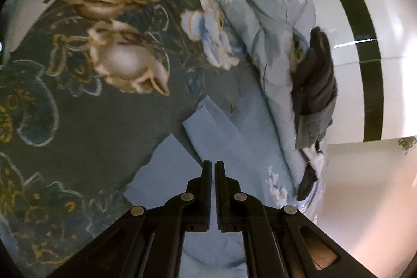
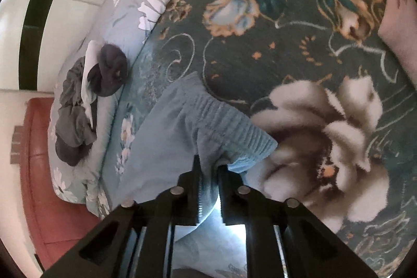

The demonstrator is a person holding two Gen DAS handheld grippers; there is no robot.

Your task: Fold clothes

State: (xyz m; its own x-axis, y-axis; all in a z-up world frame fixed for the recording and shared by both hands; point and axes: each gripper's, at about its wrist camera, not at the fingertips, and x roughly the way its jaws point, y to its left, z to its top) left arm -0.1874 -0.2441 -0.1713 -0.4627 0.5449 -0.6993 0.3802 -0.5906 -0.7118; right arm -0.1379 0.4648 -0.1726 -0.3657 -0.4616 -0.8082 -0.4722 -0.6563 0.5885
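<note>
A pair of light blue shorts (image 2: 182,127) with a ribbed elastic waistband lies on the dark teal floral bedspread (image 2: 260,56). My right gripper (image 2: 209,164) is shut on the shorts just below the waistband, and the cloth fills the gap between its jaws. In the left wrist view the same light blue cloth (image 1: 216,127) lies folded flat with straight edges. My left gripper (image 1: 213,165) hovers over it, shut, with only a thin slit between its jaws. I see no cloth pinched there.
A heap of dark grey clothes (image 1: 312,85) (image 2: 78,106) rests on a pale blue daisy-print quilt (image 1: 260,17) (image 2: 135,7) along the bed's edge. Behind it is a white wall with a dark stripe (image 1: 365,43). A reddish headboard (image 2: 39,160) shows lower left. A person's arm (image 2: 398,25) shows at right.
</note>
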